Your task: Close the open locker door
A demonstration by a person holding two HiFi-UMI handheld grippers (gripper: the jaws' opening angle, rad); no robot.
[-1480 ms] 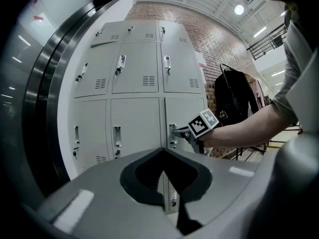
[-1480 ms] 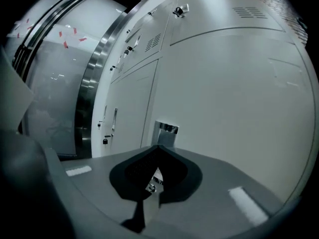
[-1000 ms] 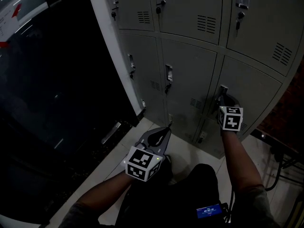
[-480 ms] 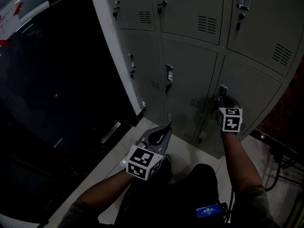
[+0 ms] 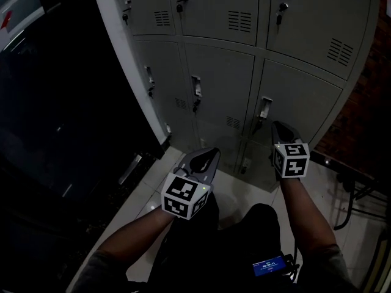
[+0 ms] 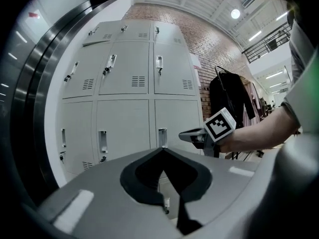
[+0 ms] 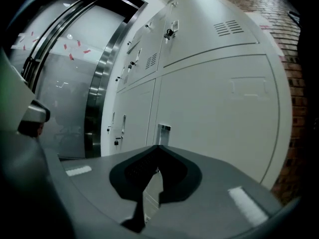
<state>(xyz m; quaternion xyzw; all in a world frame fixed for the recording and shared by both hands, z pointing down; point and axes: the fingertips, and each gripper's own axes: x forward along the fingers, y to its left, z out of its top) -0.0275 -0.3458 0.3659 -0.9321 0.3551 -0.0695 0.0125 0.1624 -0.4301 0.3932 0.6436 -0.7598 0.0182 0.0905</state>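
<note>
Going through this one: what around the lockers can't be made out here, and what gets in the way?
Top-row lockers: head view, cut off by the upper edge.
Bottom-row doors: head view, partly behind the left claw and right claw.
Waist screen: head view, print too small.
Handle plate: right gripper view, lower part behind the right claw; latched or not, unclear.

Seen from above, a person faces a bank of grey lockers (image 5: 220, 72) whose doors all sit flush. The right hand-held gripper (image 5: 278, 127) points at the lower right locker door (image 5: 305, 102), just right of its latch (image 5: 264, 108); contact cannot be made out. The left hand-held gripper (image 5: 209, 153) hangs nearer, over the pale tiled floor (image 5: 247, 191). Dark glass (image 5: 55, 102) lies to the left and a brick wall (image 5: 360, 121) to the right.
</note>
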